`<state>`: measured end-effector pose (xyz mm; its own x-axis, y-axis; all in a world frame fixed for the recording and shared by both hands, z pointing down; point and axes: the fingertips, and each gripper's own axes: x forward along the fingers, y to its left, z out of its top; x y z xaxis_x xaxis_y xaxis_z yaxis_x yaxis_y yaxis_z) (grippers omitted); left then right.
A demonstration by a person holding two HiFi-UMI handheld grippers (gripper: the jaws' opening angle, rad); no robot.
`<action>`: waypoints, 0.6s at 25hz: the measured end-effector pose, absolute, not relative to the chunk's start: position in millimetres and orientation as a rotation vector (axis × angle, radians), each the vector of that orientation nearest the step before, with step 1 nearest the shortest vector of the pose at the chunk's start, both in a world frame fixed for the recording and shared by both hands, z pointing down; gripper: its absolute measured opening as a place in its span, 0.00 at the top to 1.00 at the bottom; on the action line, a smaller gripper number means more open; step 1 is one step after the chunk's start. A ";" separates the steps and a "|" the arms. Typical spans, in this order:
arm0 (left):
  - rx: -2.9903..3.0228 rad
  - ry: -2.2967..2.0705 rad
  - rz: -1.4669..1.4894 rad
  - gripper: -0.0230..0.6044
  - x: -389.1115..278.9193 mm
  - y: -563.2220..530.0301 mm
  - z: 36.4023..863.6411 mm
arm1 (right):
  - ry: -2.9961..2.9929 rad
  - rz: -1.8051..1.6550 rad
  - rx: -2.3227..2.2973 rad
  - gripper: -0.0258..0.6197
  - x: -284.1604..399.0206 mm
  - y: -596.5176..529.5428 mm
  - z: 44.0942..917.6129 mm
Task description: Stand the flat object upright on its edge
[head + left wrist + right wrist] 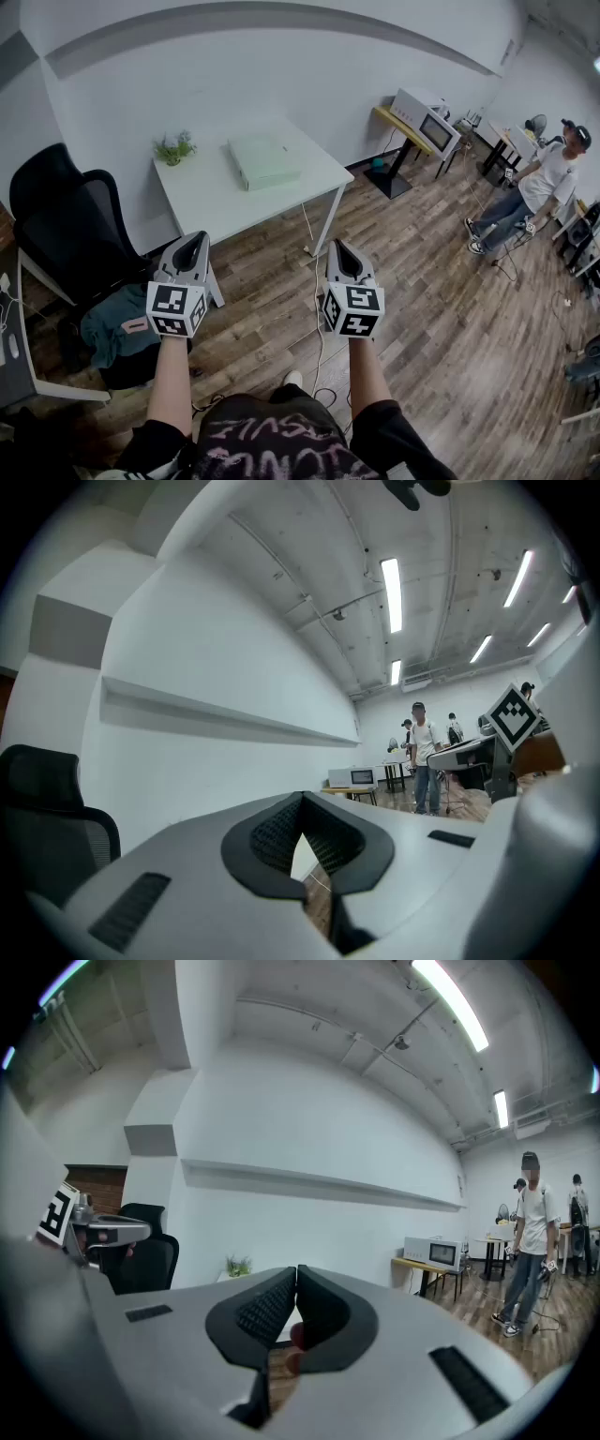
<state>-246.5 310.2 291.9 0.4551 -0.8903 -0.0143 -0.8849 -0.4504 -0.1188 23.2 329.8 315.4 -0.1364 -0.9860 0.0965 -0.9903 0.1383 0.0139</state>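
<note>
A flat pale green box [263, 159] lies on a white table [206, 192] against the wall, some way ahead of me. My left gripper [192, 242] is held in the air over the wooden floor, short of the table's near edge, jaws shut and empty. My right gripper [339, 247] hangs beside it to the right, also shut with nothing in it. In the left gripper view the jaw tips [301, 799] meet. In the right gripper view the tips [295, 1272] meet too, and the table edge shows behind them.
A small potted plant [172, 148] stands at the table's back left. A black office chair [66, 220] with a bag sits left of the table. A microwave [424, 117] rests on a side table at right. A person [534, 187] sits far right. Cables run over the floor.
</note>
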 end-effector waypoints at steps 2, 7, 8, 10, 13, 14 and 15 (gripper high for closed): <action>-2.583 1.568 -0.061 0.94 -241.8 305.0 288.0 | -2.305 0.067 2.015 0.92 25.8 325.3 312.1; -2.583 1.560 -0.055 0.94 -243.7 296.5 286.9 | -2.298 0.043 2.012 0.92 21.6 317.4 309.8; -2.584 1.564 -0.058 0.94 -245.5 296.3 288.0 | -2.298 0.044 2.013 0.92 19.8 317.0 310.1; -2.584 1.572 -0.061 0.94 -248.8 296.5 290.1 | -2.302 0.045 2.018 0.92 17.1 316.9 310.9; -2.581 1.583 -0.071 0.94 -250.1 295.4 292.0 | -2.309 0.055 2.015 0.92 17.3 313.8 313.8; -2.579 1.587 -0.077 0.94 -249.8 294.9 292.7 | -2.311 0.063 2.016 0.92 18.8 312.2 315.1; -2.576 1.592 -0.081 0.94 -249.8 294.3 293.5 | -2.313 0.070 2.018 0.92 20.3 310.6 316.2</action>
